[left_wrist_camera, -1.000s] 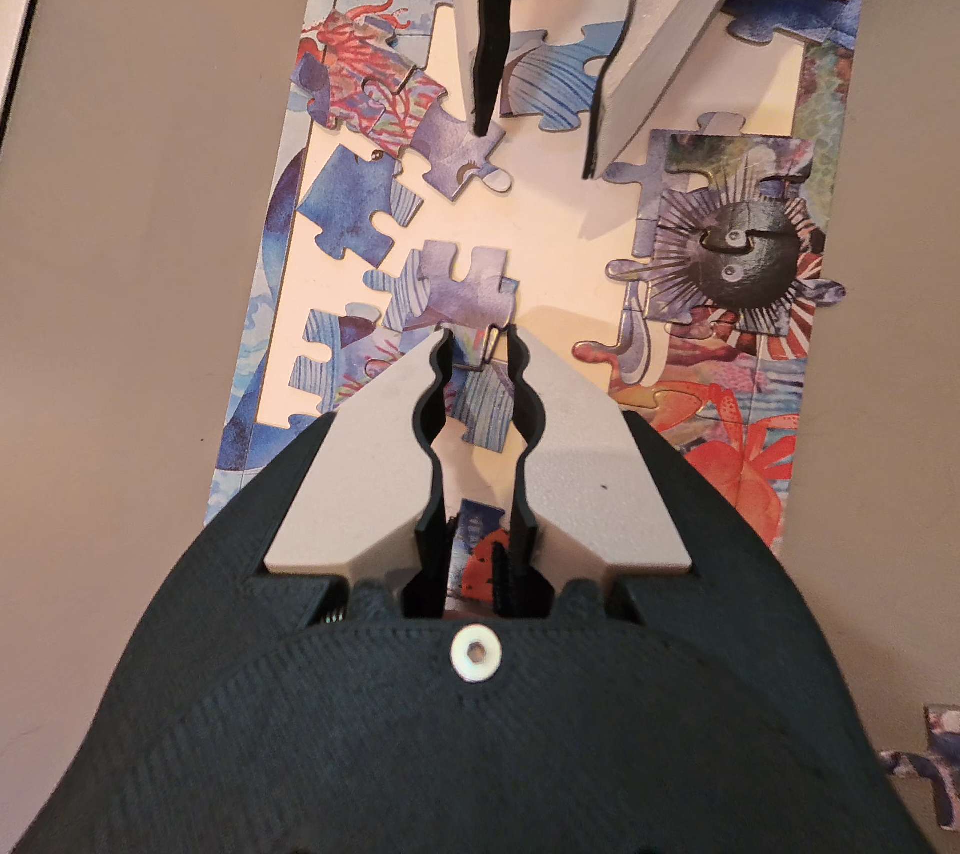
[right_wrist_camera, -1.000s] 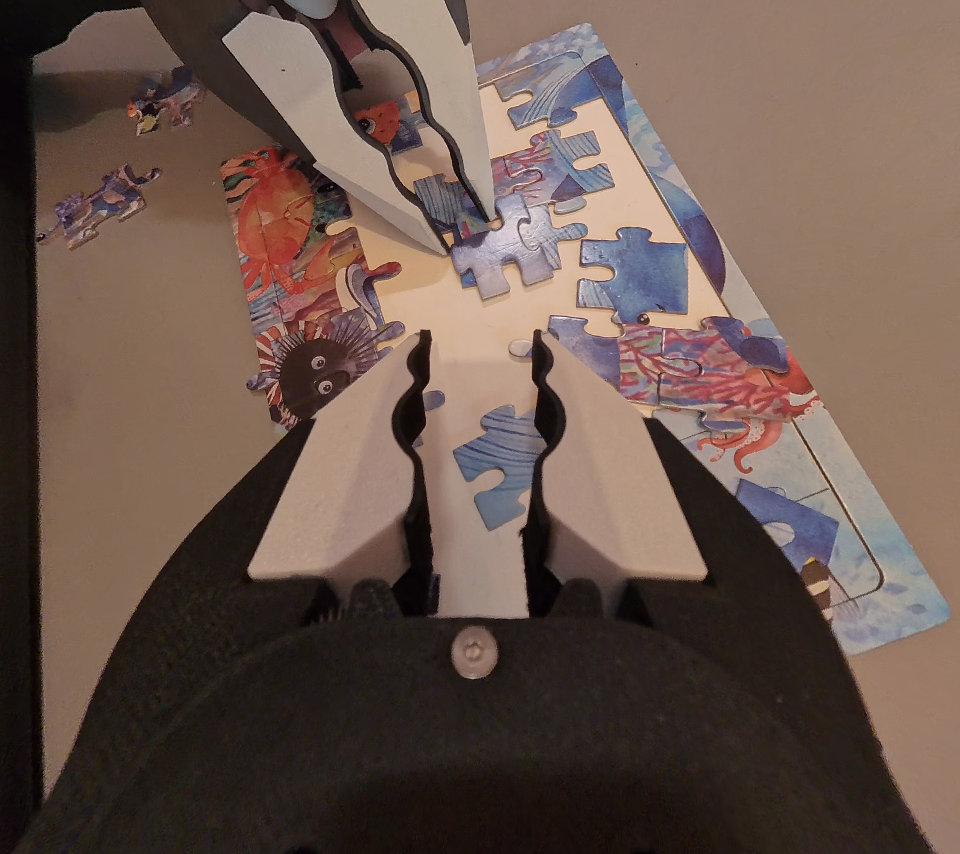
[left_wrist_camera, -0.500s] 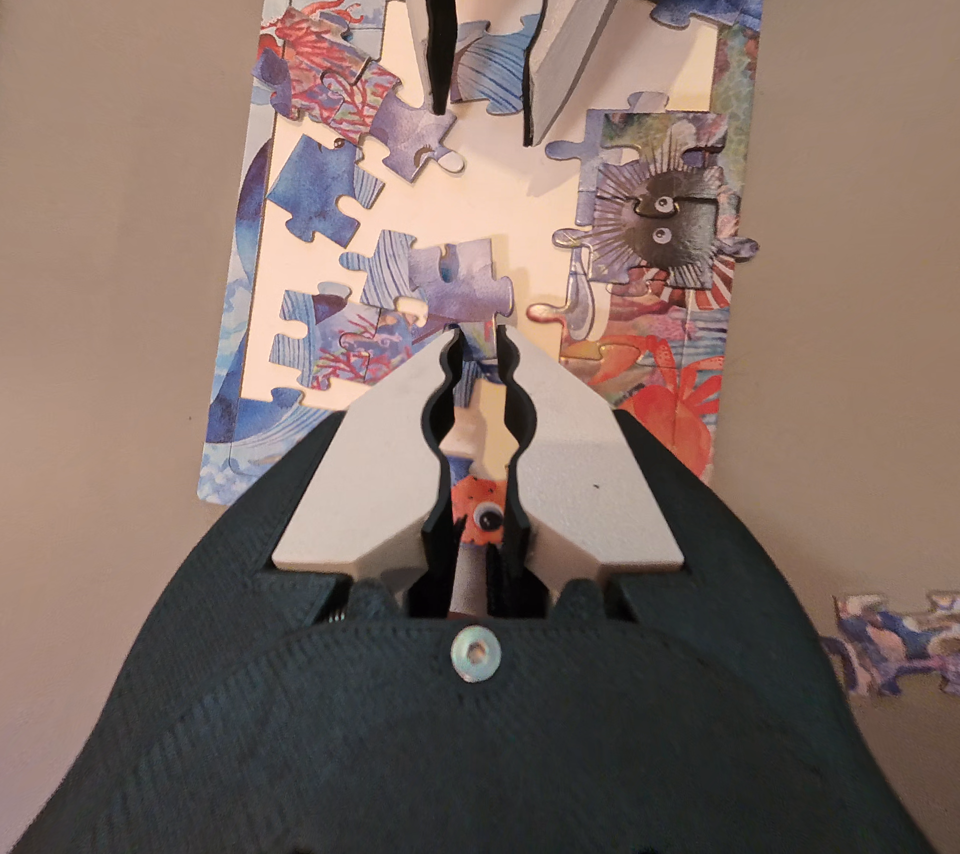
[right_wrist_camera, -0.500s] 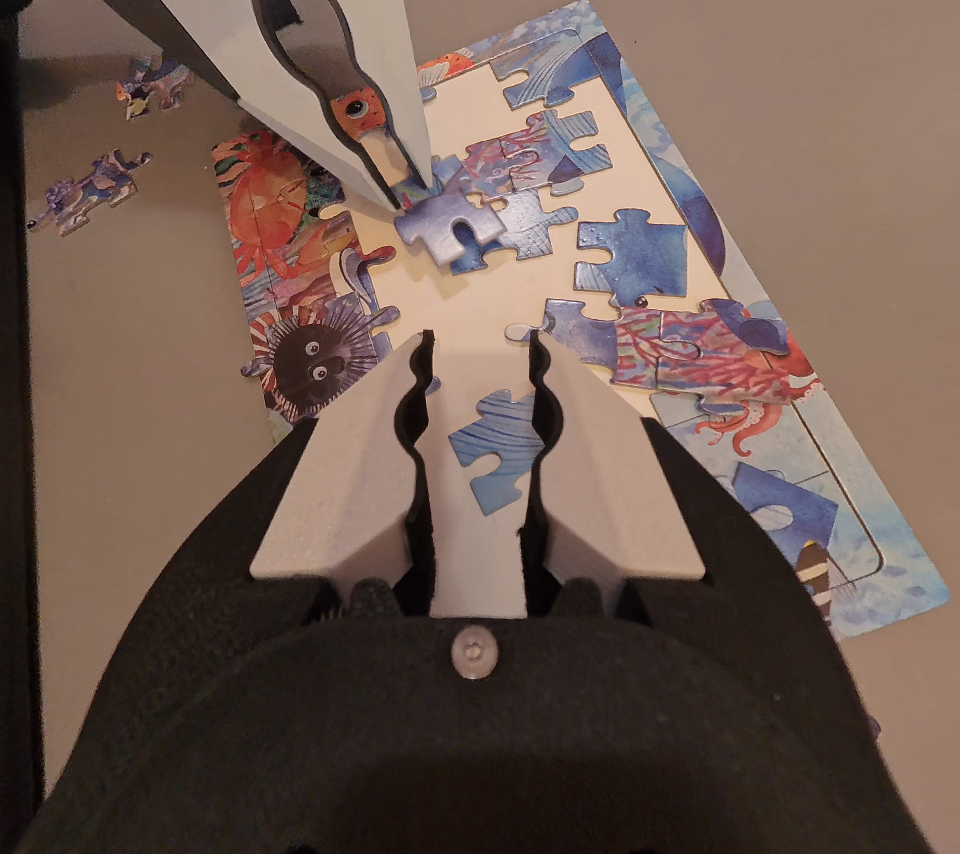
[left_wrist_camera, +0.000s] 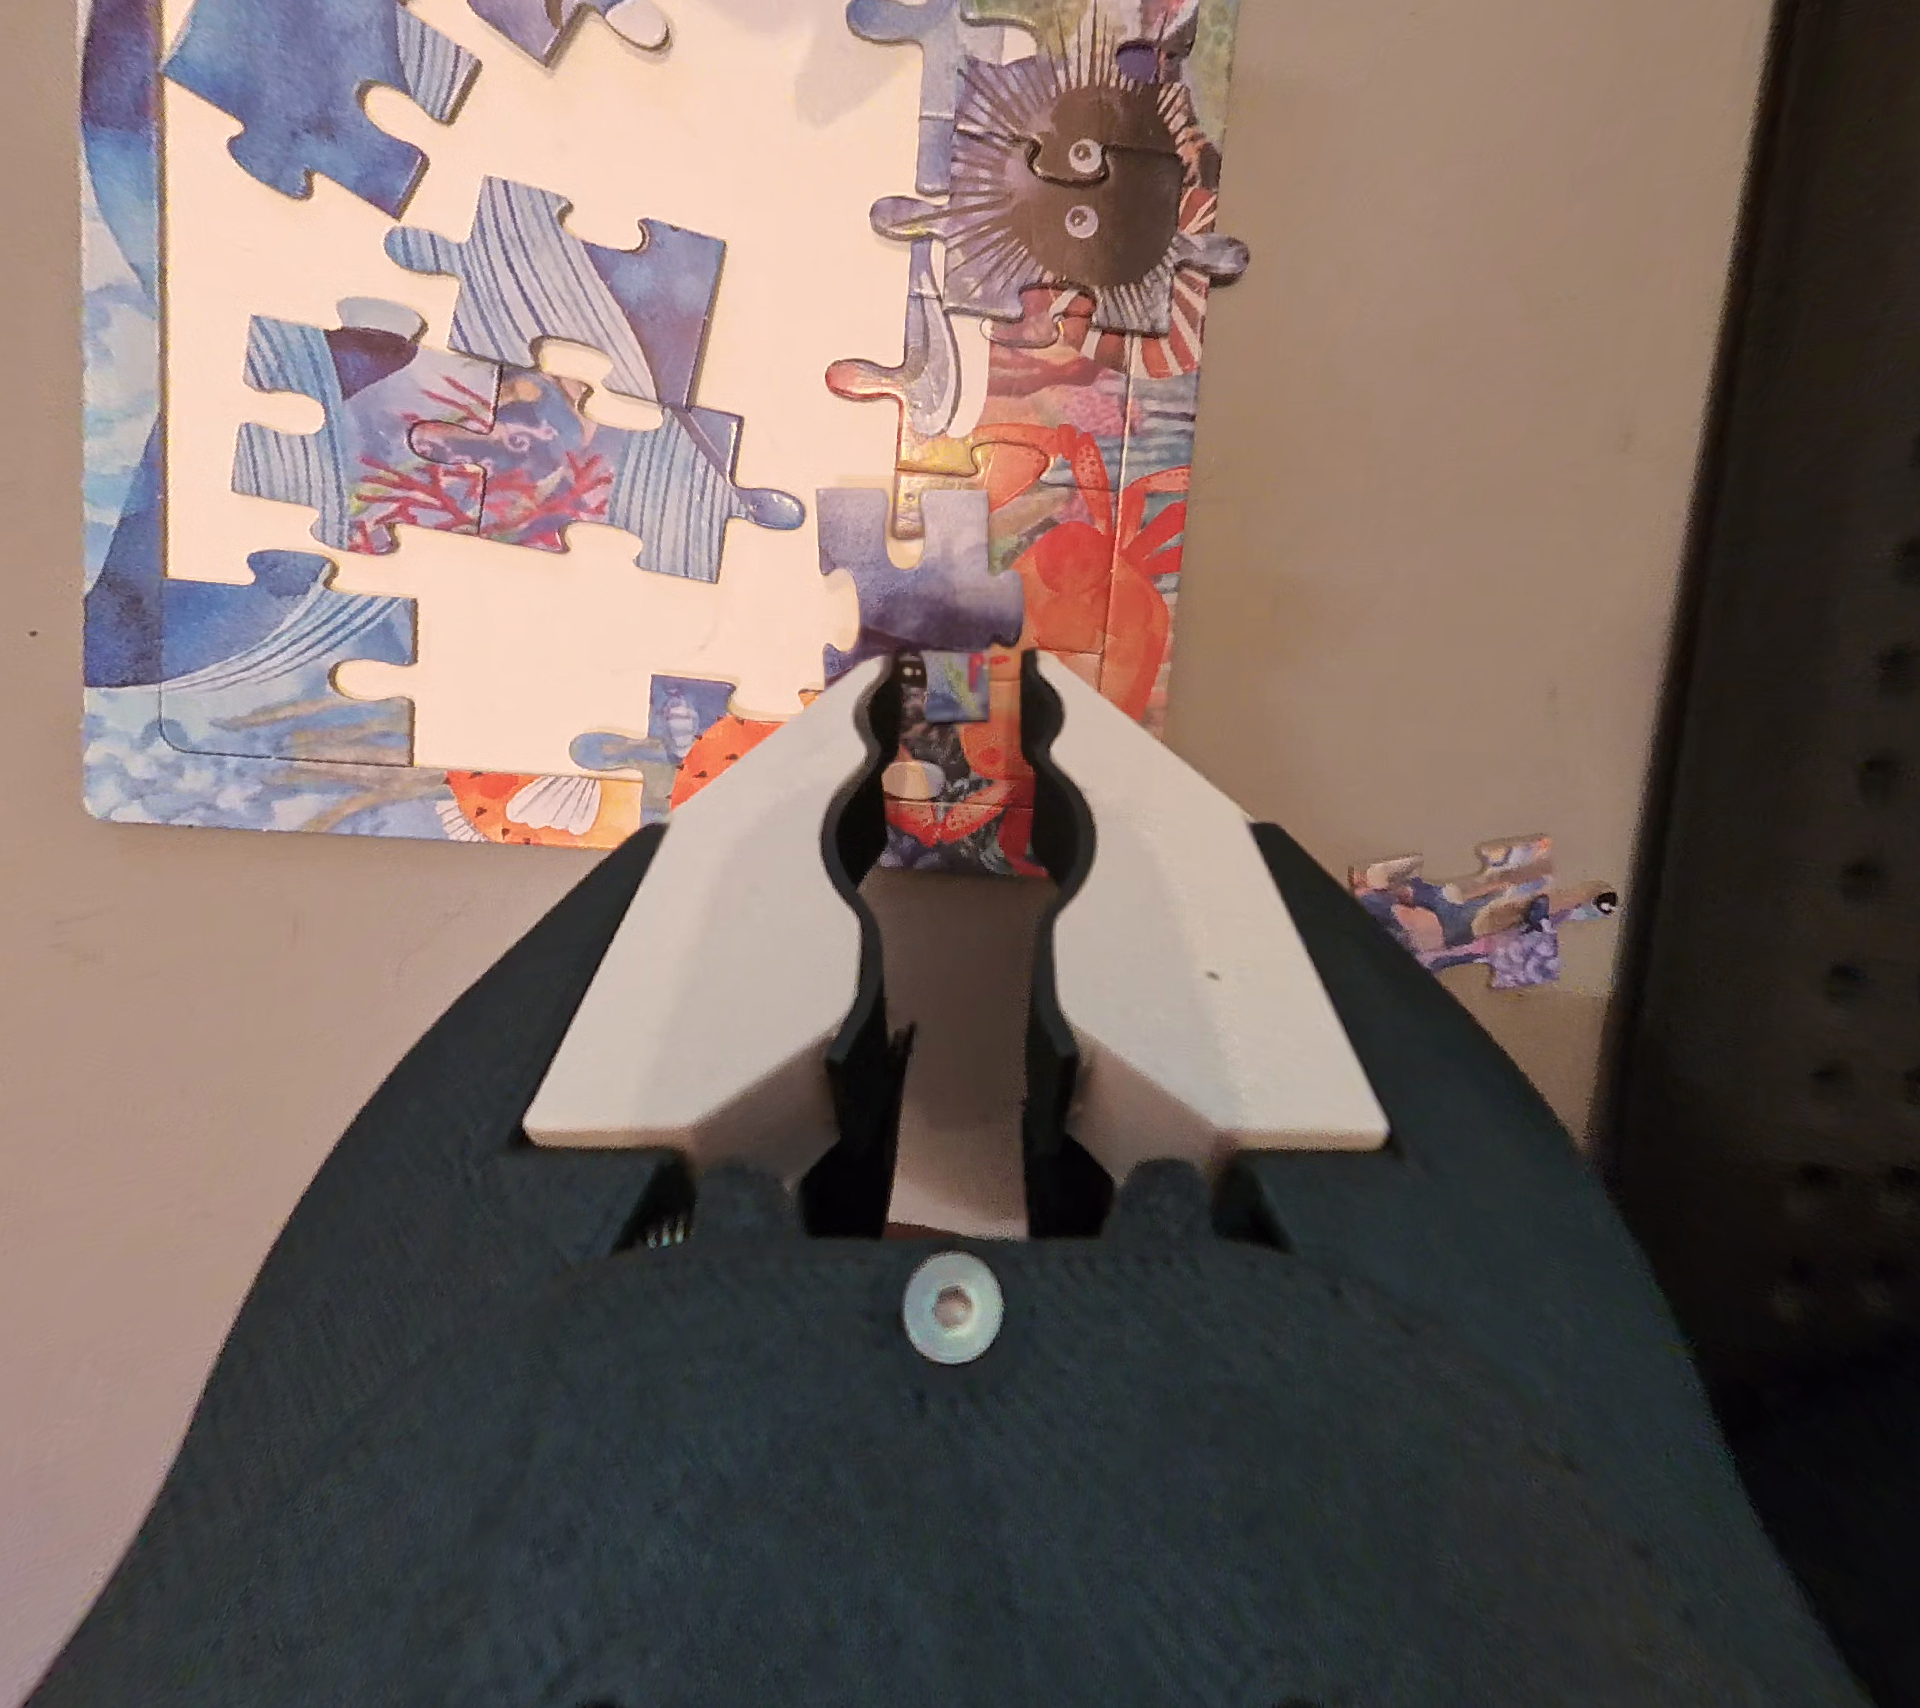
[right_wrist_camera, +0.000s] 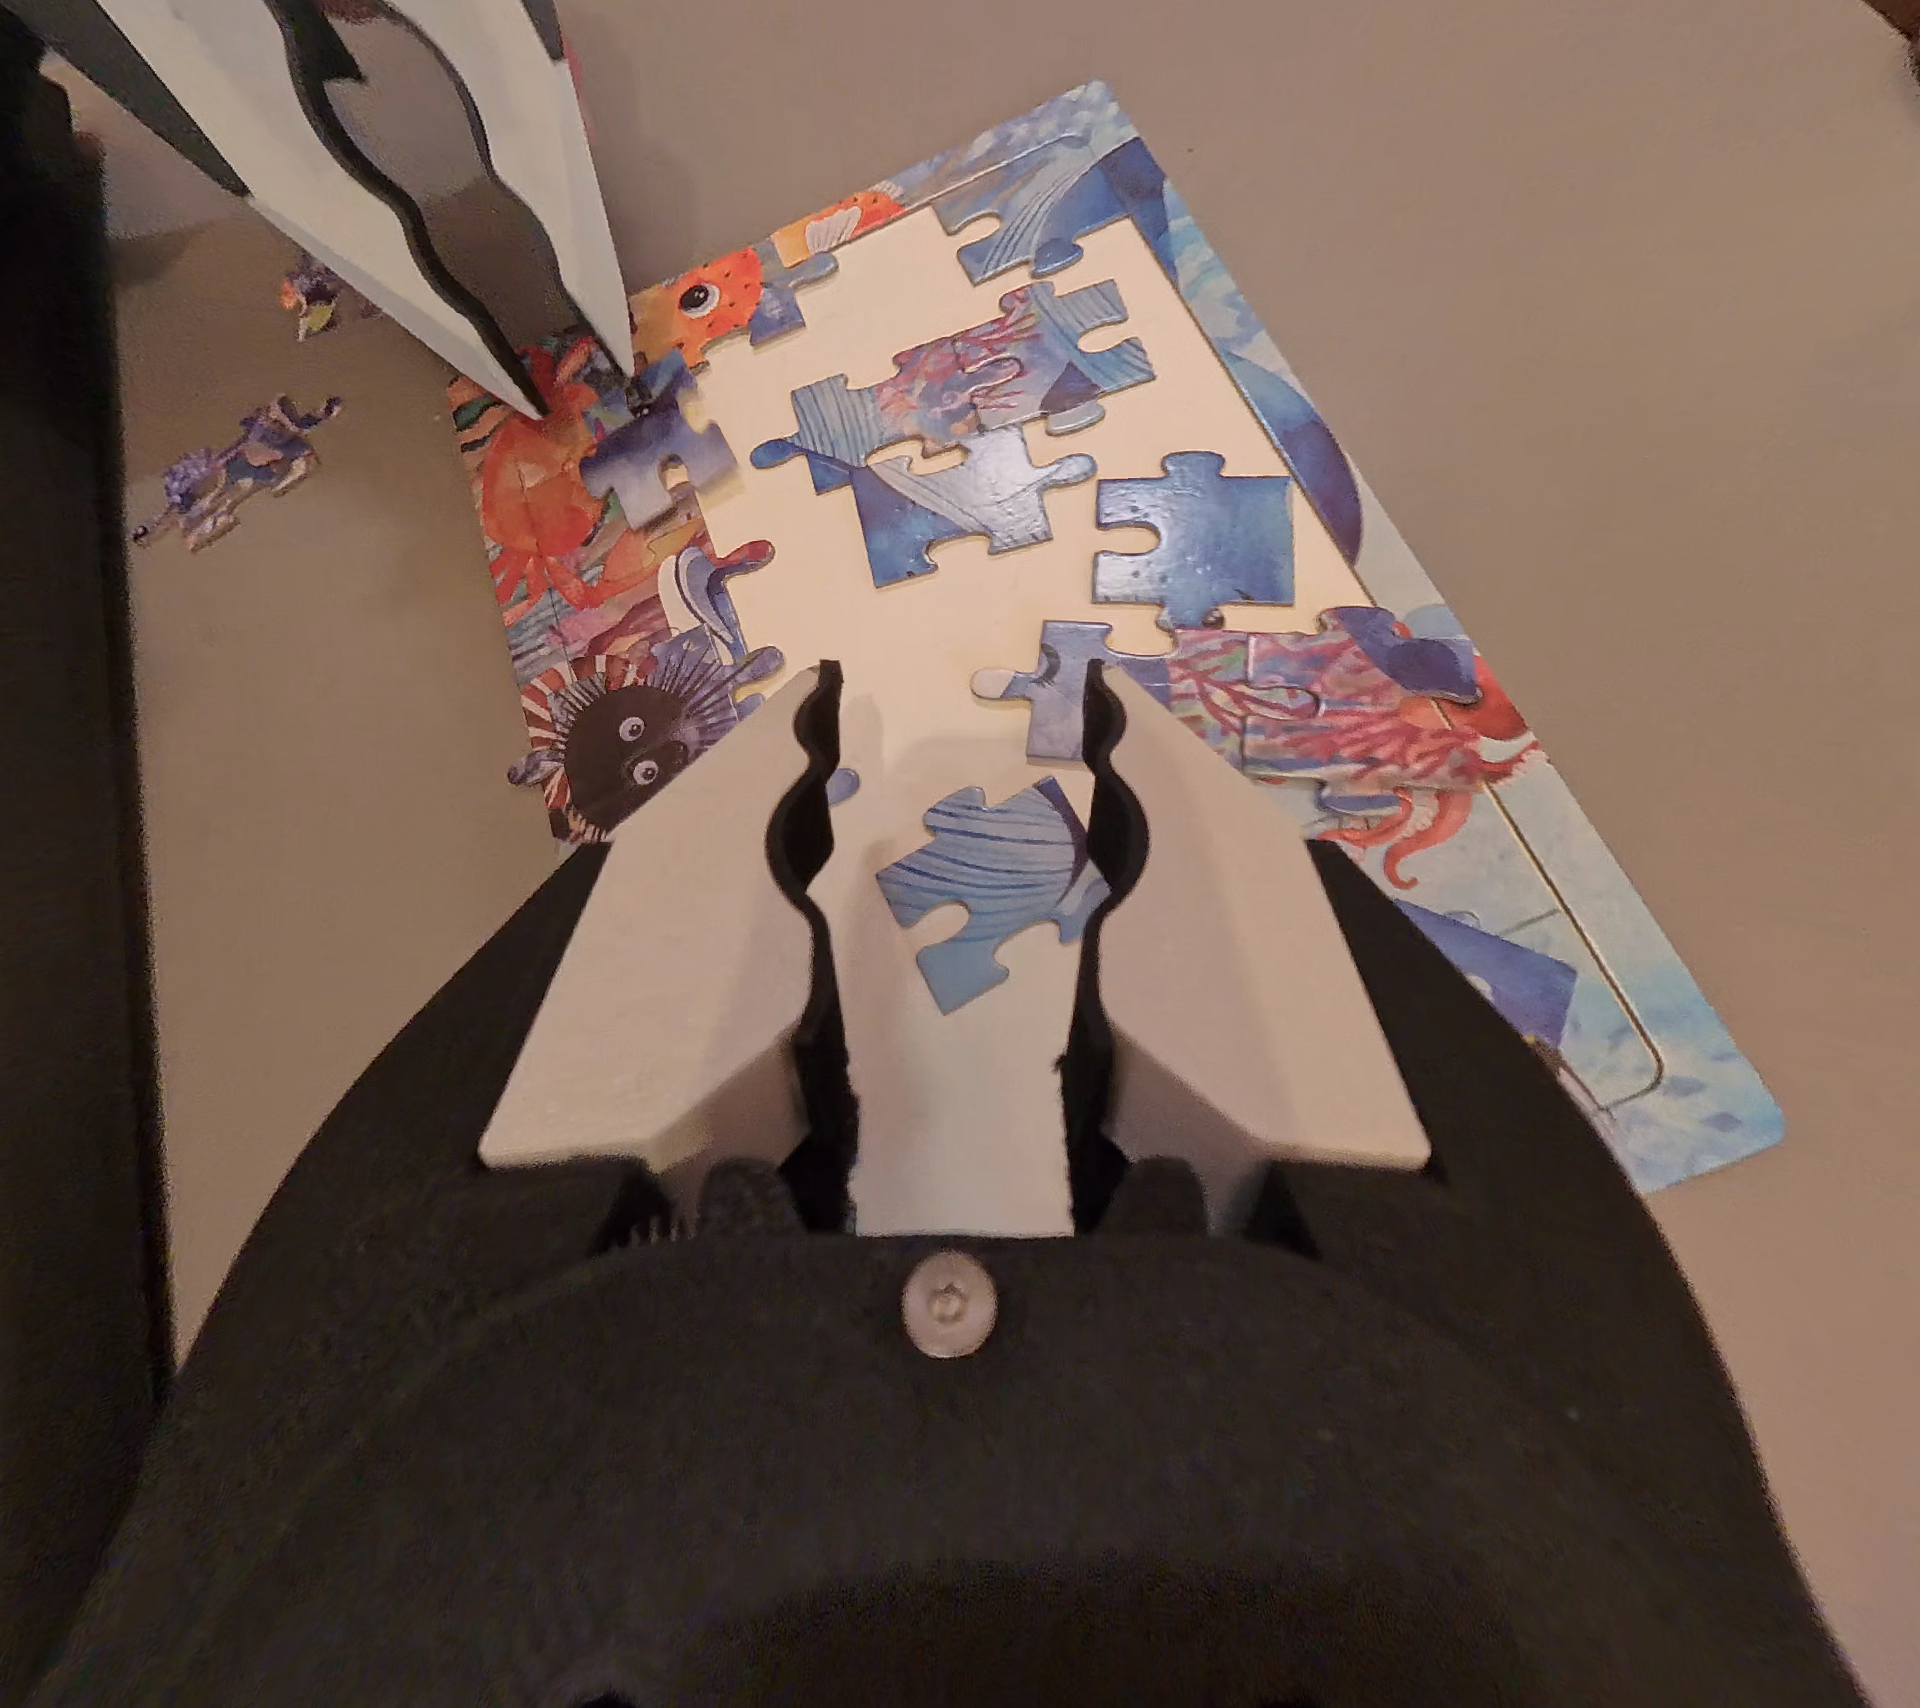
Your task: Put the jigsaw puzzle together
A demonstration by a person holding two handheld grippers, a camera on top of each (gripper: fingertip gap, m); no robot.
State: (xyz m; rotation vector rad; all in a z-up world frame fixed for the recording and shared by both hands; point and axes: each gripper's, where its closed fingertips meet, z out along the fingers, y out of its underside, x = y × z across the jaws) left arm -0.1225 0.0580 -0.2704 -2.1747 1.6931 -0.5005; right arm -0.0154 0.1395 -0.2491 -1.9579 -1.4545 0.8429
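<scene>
The puzzle board (left_wrist_camera: 727, 100) lies on the beige table, its cream inside partly filled; it also shows in the right wrist view (right_wrist_camera: 1662, 1087). My left gripper (left_wrist_camera: 958, 666) is slightly open with nothing between its fingers. It hangs over the board's crab corner, tips just behind a blue-purple piece (left_wrist_camera: 925, 578). In the right wrist view the left gripper (right_wrist_camera: 577, 391) has one tip at that piece (right_wrist_camera: 665, 463), which lies askew on the crab picture. My right gripper (right_wrist_camera: 961, 671) is open and empty above a light-blue striped piece (right_wrist_camera: 997, 889) lying loose on the board.
Several loose and joined blue pieces (left_wrist_camera: 499, 432) lie on the cream area. The sea urchin pieces (left_wrist_camera: 1081, 204) sit at the board's edge. Loose purple pieces lie on the table (left_wrist_camera: 1475, 910) (right_wrist_camera: 239, 463). A dark perforated panel (left_wrist_camera: 1787, 723) bounds the table. Across from one pair of fingers to the other is roughly 15 cm. The light-blue striped piece (right_wrist_camera: 997, 889) is about 5 cm from my right fingertips and 15 cm from my left.
My left gripper has moved from the board's middle to the crab corner, and the blue-purple piece has gone with it, away from the striped piece. The right gripper has barely moved.
</scene>
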